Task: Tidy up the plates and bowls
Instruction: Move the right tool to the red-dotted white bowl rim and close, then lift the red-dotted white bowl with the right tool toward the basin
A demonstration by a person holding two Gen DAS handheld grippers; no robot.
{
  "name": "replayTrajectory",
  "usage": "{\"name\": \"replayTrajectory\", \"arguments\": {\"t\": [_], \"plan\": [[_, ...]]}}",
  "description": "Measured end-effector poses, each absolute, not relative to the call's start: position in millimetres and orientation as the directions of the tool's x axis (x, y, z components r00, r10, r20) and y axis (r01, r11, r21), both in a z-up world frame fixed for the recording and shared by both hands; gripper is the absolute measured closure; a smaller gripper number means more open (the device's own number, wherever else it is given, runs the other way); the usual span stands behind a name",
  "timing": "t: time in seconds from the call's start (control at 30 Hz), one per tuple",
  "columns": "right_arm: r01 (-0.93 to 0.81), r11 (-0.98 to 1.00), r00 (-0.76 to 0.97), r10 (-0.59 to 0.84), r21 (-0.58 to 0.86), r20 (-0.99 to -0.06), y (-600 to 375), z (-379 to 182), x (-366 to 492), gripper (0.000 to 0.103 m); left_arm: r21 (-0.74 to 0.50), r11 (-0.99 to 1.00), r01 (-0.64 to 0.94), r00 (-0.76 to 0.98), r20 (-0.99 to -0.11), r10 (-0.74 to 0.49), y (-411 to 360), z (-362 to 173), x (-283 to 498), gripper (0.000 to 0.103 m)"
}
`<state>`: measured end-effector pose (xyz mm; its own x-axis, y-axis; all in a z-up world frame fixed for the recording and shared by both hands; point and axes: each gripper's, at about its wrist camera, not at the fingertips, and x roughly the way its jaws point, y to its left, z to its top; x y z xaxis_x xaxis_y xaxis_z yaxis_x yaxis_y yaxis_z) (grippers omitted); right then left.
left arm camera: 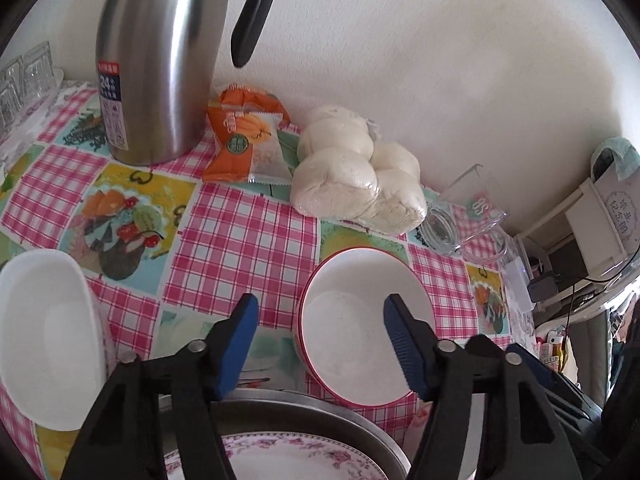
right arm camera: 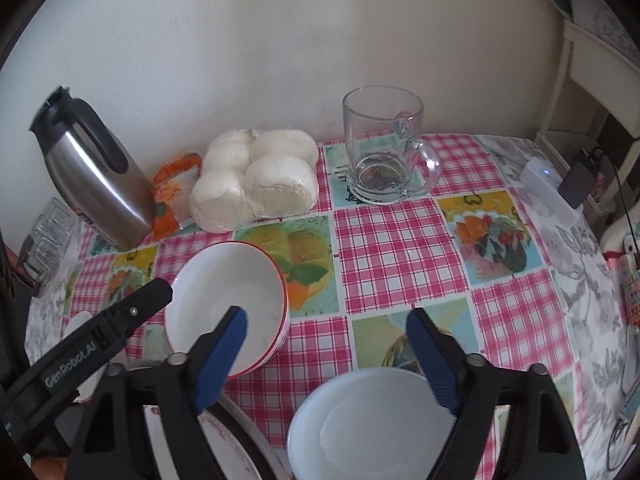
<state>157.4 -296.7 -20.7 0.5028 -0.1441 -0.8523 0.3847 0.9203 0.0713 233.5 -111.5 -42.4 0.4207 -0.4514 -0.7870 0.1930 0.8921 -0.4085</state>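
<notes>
A red-rimmed white bowl point(left arm camera: 360, 328) stands on the checked tablecloth; it also shows in the right wrist view point(right arm camera: 228, 300). My left gripper point(left arm camera: 320, 340) is open and empty, its right finger over the bowl's inside, its left finger outside the rim. A white bowl point(left arm camera: 44, 336) sits at the left. A floral plate point(left arm camera: 288, 456) lies in a metal pan point(left arm camera: 320, 412) below the left fingers. My right gripper point(right arm camera: 326, 356) is open and empty above a plain white bowl point(right arm camera: 372, 428). The left gripper's arm point(right arm camera: 92, 340) shows at the left of the right wrist view.
Along the wall stand a steel thermos point(left arm camera: 160, 60), an orange snack packet point(left arm camera: 244, 144), a bag of white buns point(left arm camera: 356, 168) and a glass mug point(right arm camera: 384, 148). Glass cups point(left arm camera: 24, 76) sit far left. A white box and charger point(right arm camera: 560, 188) lie at the right edge.
</notes>
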Motion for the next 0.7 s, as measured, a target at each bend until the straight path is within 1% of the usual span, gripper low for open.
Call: {"name": "replayTrajectory", "arguments": {"t": [0.07,0.13,0.17,0.2,0.27,0.4,0.47,0.6,0.7], "plan": [[0.379,0.923,0.490,-0.140,0.065,-0.861,-297,-25,164,0.036,-0.407,0.893,0.193,0.410,-0.793,-0.450,-113,-47,236,0.043],[0.374,0.925,0.474,-0.132,0.063,-0.871,-297,-31,173,0.043,-0.408,0.893,0.189,0.396,-0.801,-0.450,-114,-52,237,0.046],[0.373,0.926,0.466,-0.129,0.062,-0.875,-297,-35,176,0.047,-0.412,0.892,0.184,0.384,-0.806,-0.452,-115,-55,238,0.049],[0.371,0.926,0.460,-0.126,0.062,-0.879,-296,-38,180,0.048,-0.415,0.891,0.183,0.377,-0.808,-0.453,-116,-57,239,0.053],[0.358,0.931,0.452,-0.109,0.067,-0.885,-295,-43,186,0.058,-0.414,0.891,0.186,0.363,-0.814,-0.454,-118,-60,241,0.059],[0.338,0.939,0.429,-0.098,0.058,-0.898,-288,-57,196,0.064,-0.406,0.892,0.198,0.345,-0.823,-0.451,-124,-67,242,0.071],[0.331,0.942,0.412,-0.098,0.048,-0.906,-284,-65,200,0.069,-0.390,0.899,0.197,0.344,-0.832,-0.436,-125,-70,243,0.075],[0.312,0.949,0.397,-0.090,0.042,-0.913,-279,-74,206,0.074,-0.392,0.901,0.186,0.328,-0.840,-0.433,-124,-75,245,0.080],[0.307,0.951,0.385,-0.084,0.041,-0.919,-278,-82,211,0.077,-0.385,0.904,0.187,0.322,-0.845,-0.426,-125,-77,247,0.081]]}}
